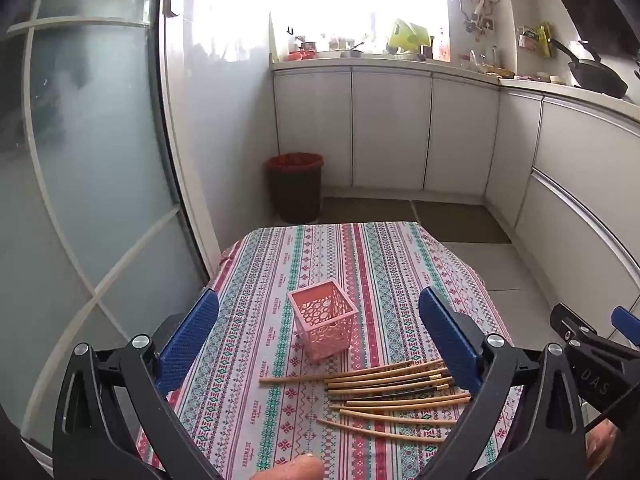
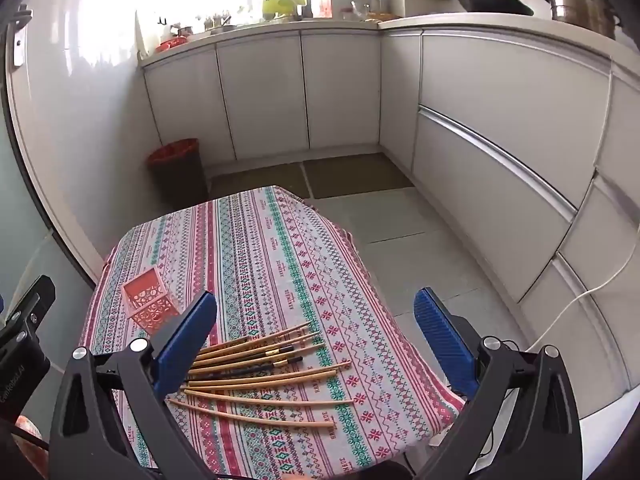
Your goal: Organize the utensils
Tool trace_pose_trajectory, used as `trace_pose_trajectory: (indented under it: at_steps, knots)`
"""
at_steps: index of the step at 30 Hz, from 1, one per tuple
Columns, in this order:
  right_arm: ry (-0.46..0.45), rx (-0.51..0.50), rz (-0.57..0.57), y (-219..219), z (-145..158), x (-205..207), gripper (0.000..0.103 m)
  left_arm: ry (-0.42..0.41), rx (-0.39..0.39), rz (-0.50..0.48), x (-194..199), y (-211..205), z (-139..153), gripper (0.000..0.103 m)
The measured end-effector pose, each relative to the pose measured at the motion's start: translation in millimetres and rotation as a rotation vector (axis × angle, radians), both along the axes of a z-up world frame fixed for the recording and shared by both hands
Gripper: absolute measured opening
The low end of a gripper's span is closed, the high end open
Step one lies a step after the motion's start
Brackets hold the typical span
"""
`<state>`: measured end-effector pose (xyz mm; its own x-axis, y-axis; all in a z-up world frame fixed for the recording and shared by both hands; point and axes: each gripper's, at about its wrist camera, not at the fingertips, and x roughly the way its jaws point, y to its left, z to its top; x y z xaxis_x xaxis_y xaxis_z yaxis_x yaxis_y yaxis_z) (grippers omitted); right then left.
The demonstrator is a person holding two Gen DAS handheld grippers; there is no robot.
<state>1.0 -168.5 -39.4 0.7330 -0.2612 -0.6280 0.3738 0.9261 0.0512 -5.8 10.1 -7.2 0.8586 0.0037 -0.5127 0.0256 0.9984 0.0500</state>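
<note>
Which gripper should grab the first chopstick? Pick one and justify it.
Right, probably. The right gripper is open with the chopsticks fanned between its fingers. The left gripper, also open, frames the pink holder, with the sticks off to its right.

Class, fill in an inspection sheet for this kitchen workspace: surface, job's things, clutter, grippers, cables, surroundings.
Surface: patterned tablecloth covers the table.
Job's things: pink holder upright, nothing visible inside; chopsticks lie loose in a fan beside it.
Clutter: nothing seen on the table.
Grippers: left gripper and right gripper both open, holding nothing.
Cables: white cable along the right cabinets.
Surroundings: white cabinets, red-lined bin, crowded counter.
</note>
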Motion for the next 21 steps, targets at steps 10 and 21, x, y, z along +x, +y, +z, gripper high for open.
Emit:
trace_pose_trajectory:
  at_steps: [10,21]
  knots:
    - [0.006,0.024,0.004,-5,-2,-1,0.096,-0.029,-0.011,0.011,-4,-2,5,0.096]
    - [0.001,0.009,-0.015,-8,4,-4,0.096,-0.025,-0.008,0.021,-6,-5,7,0.096]
